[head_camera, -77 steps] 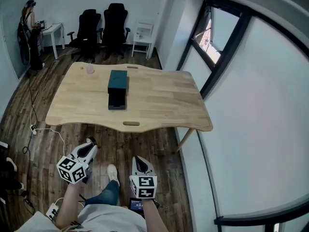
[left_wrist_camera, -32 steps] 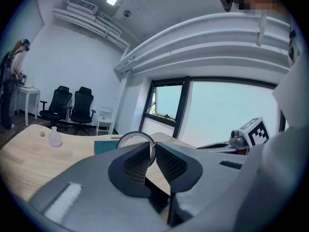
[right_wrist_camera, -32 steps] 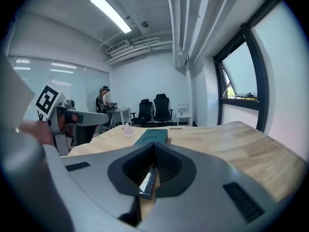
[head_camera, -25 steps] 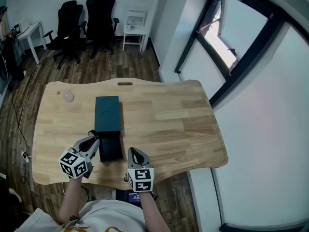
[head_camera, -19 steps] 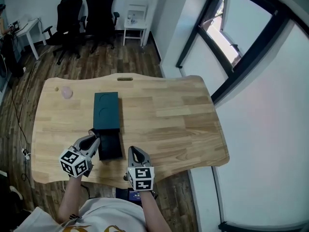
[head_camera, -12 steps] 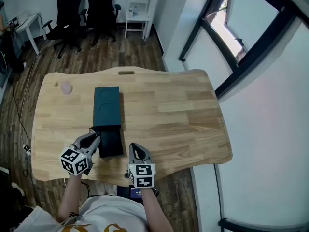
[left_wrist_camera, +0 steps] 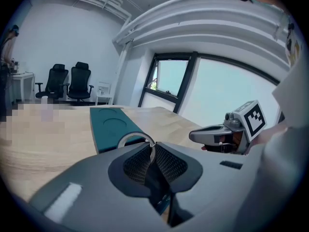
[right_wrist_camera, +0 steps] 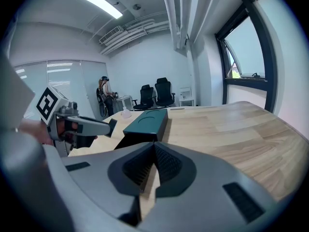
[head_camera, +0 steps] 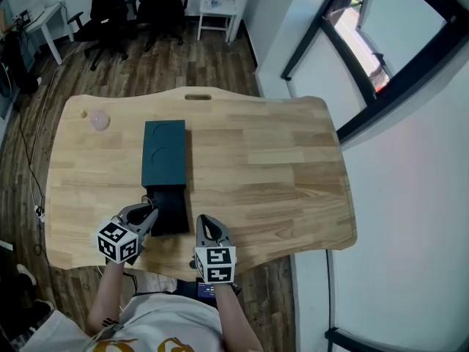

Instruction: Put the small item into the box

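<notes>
while the head view sets both grippers low in the frame at the near edge of the worktop (head_camera: 278, 174), it is too coarse to say what either one carries. the left gripper (head_camera: 149, 213) points at the left side of the dark drawer (head_camera: 170, 211), which stands pulled out from the teal box (head_camera: 165, 152) at centre left. the right gripper (head_camera: 203, 220) sits just right of that drawer.

only the left gripper view settles the small item: a thin metal ring (left_wrist_camera: 135, 134) stands upright, pinched at its right edge between the clenched jaws of the left gripper (left_wrist_camera: 153, 146). behind it lies the box (left_wrist_camera: 113, 127), and at the right of that frame the right gripper (left_wrist_camera: 193, 136) shows side-on.

the right gripper view shows the right gripper (right_wrist_camera: 152, 146) with its jaws pressed together at the tips and nothing caught between them, only bare wood below. it also shows the box (right_wrist_camera: 145, 120) end-on and the left gripper (right_wrist_camera: 110, 123) reaching in from the left.

a small pink thing (head_camera: 99, 121) rests on the worktop at upper left, well apart from the box.
</notes>
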